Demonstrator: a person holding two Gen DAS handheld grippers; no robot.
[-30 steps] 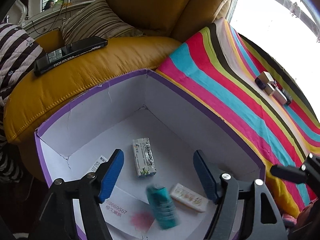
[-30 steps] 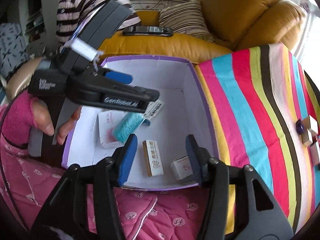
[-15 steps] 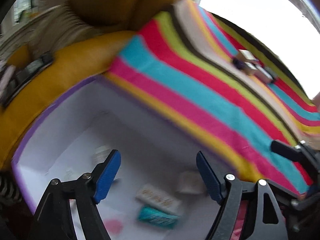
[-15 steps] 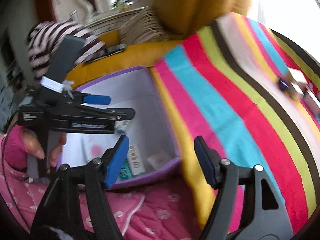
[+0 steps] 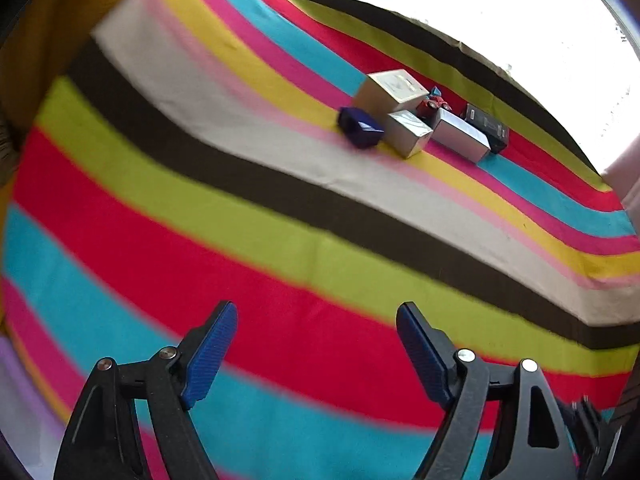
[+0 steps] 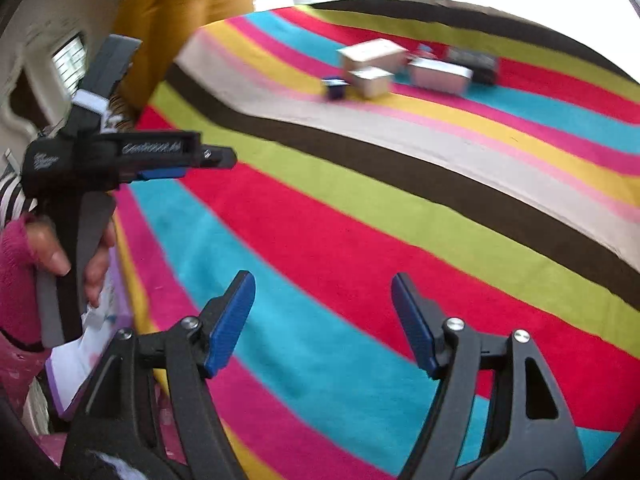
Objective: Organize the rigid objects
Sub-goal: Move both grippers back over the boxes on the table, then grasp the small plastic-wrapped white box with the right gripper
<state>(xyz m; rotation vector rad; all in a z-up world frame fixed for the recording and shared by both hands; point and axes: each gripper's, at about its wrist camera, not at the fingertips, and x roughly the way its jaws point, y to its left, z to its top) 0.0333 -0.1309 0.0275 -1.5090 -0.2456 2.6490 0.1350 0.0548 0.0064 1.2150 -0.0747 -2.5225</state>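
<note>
A cluster of small boxes lies far ahead on the striped cloth (image 5: 280,220): a beige box (image 5: 390,90), a dark blue box (image 5: 360,126), two silver boxes (image 5: 408,134) (image 5: 460,138), a black box (image 5: 486,126) and a red toy (image 5: 434,104). The right wrist view shows the same beige box (image 6: 372,56) and dark blue box (image 6: 335,87), blurred. My left gripper (image 5: 316,320) hangs over the red and blue stripes, its jaws opening with nothing between them. My right gripper (image 6: 322,292) is also opening and empty. It sits to the right of the left gripper (image 6: 208,164).
A corner of the purple-rimmed white box (image 6: 60,368) shows at the lower left of the right wrist view, behind a hand (image 6: 44,248) in a pink sleeve. A mustard sofa (image 6: 180,0) stands beyond the cloth's left end. A bright window lies behind the cluster.
Both grippers have swung away from the white box and out over the striped cloth. The box's contents have left view, the cluster is nearer, and the right jaws stand wider.
</note>
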